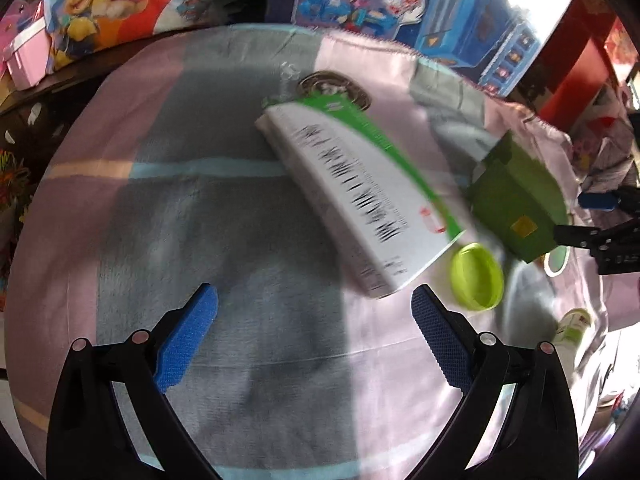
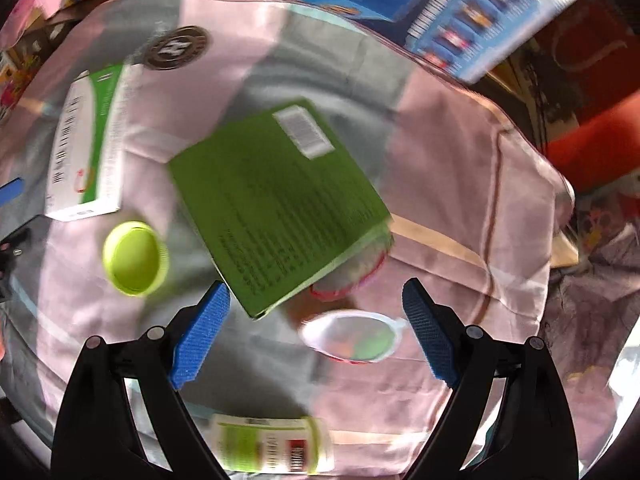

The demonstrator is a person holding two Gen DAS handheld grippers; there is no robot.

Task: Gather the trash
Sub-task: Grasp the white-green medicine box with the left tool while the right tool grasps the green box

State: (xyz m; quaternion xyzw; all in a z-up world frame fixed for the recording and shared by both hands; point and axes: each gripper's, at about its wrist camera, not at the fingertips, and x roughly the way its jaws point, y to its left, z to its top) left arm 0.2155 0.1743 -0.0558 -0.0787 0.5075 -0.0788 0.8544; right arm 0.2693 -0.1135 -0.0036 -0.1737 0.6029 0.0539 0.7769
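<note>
A white and green carton (image 1: 352, 196) lies on the pink and grey cloth (image 1: 200, 216), just ahead of my open, empty left gripper (image 1: 314, 308). The carton also shows in the right wrist view (image 2: 86, 144). A lime green lid (image 1: 476, 276) (image 2: 136, 258) lies beside it. A flat green box (image 2: 280, 204) (image 1: 516, 204) leans on a small red-rimmed cup (image 2: 352, 280). My right gripper (image 2: 316, 304) is open and empty, over a peeled foil lid (image 2: 352, 340). A white bottle with a green label (image 2: 272, 444) lies below the fingers.
A dark round coaster (image 2: 178, 48) (image 1: 332, 86) lies at the far side of the cloth. Blue toy boxes (image 1: 480, 20) and a cartoon cushion (image 1: 112, 0) stand beyond the table. Red furniture (image 2: 592, 140) is at the right.
</note>
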